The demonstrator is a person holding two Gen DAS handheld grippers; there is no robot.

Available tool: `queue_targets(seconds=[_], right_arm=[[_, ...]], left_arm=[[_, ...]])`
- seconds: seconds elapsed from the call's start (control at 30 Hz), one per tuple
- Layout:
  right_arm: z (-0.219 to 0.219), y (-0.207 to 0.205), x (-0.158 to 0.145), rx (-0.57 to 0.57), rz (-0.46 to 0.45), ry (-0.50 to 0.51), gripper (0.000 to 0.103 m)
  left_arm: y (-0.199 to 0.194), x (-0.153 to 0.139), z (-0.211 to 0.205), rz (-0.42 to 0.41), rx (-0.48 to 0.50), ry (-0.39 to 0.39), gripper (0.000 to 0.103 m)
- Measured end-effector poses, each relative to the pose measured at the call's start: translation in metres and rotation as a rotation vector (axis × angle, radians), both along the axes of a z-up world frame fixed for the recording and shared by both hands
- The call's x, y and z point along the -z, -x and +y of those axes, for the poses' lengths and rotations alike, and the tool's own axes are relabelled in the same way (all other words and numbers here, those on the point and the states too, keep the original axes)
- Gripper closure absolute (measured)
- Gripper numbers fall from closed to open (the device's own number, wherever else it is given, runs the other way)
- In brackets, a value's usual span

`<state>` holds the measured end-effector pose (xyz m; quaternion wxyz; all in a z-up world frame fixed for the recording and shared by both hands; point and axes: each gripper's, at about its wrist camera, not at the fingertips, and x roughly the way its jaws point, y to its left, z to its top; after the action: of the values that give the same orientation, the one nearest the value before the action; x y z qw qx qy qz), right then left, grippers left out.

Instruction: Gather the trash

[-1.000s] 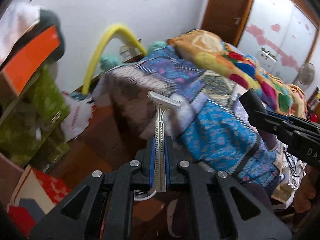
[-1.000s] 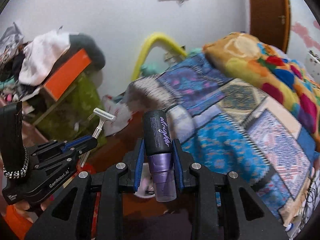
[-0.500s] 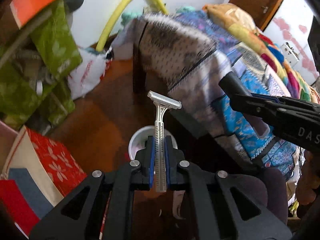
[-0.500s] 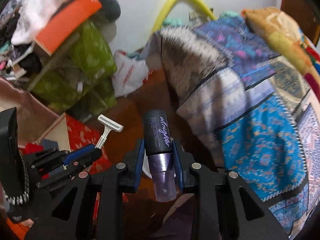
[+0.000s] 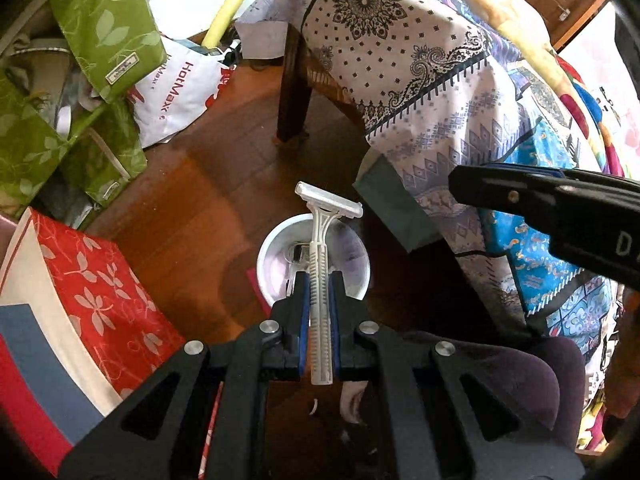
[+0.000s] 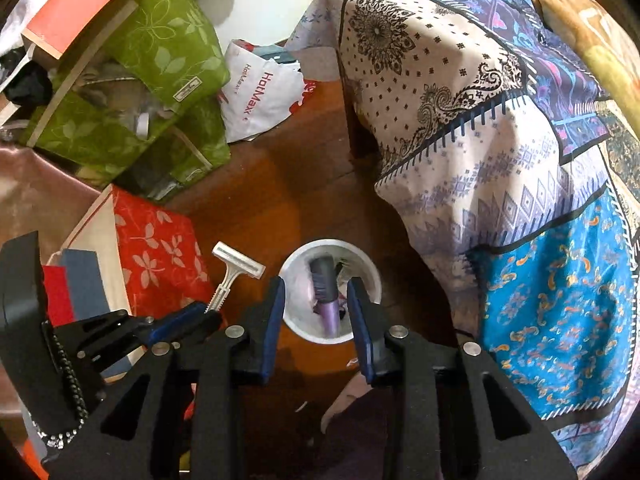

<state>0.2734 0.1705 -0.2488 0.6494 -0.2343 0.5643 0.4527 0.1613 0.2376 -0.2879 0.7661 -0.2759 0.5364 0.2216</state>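
Note:
My left gripper (image 5: 319,280) is shut on a white disposable razor (image 5: 320,264), head up, above a small white bin (image 5: 267,256) on the wooden floor. The razor (image 6: 234,272) and left gripper (image 6: 208,316) also show in the right wrist view, left of the bin. My right gripper (image 6: 316,292) is open and empty over the white bin (image 6: 372,276). A black and purple bottle (image 6: 326,296) lies blurred inside the bin, between my spread fingers (image 6: 274,312). The right gripper's body (image 5: 560,208) shows at the right in the left wrist view.
A bed with a patterned sheet (image 6: 500,140) fills the right side; its dark wooden leg (image 5: 294,88) stands behind the bin. Green fabric boxes (image 6: 132,92), a white HotMax bag (image 6: 260,88) and a red flowered box (image 6: 160,256) crowd the left.
Both grippers tilted down toward the floor and came over the bin. My right gripper opened and the bottle dropped into the bin. The left still holds the razor.

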Motion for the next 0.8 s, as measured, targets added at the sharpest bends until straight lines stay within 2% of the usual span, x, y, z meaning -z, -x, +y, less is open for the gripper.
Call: queue_targets(seconds=[0.13, 0.17, 0.2, 0.27, 0.4, 0.57, 0.8], right_arm=[[-0.007, -0.004, -0.007, -0.007, -0.046, 0.001, 0.074], [-0.010, -0.005, -0.010, -0.009, -0.057, -0.001, 0.074], [-0.013, -0.007, -0.013, -0.008, -0.063, -0.004, 0.074], [-0.019, -0.010, -0.017, -0.003, -0.066, -0.010, 0.073], [-0.033, -0.014, -0.022, 0.017, -0.053, -0.022, 0.073], [-0.056, -0.011, -0.038, 0.049, -0.071, -0.046, 0.073], [-0.096, 0.005, -0.085, 0.090, -0.137, -0.128, 0.073]], left_arm=[[-0.015, 0.001, -0.001, -0.012, 0.025, 0.011, 0.095], [-0.019, 0.002, -0.001, -0.018, 0.032, 0.014, 0.093], [-0.023, 0.004, -0.001, -0.016, 0.045, 0.021, 0.084], [-0.031, 0.010, -0.002, 0.020, 0.054, 0.009, 0.076], [-0.032, 0.011, -0.006, 0.032, 0.061, 0.012, 0.076], [-0.025, -0.019, -0.015, -0.010, 0.069, -0.020, 0.076], [-0.008, -0.093, -0.038, -0.131, 0.120, -0.109, 0.076]])
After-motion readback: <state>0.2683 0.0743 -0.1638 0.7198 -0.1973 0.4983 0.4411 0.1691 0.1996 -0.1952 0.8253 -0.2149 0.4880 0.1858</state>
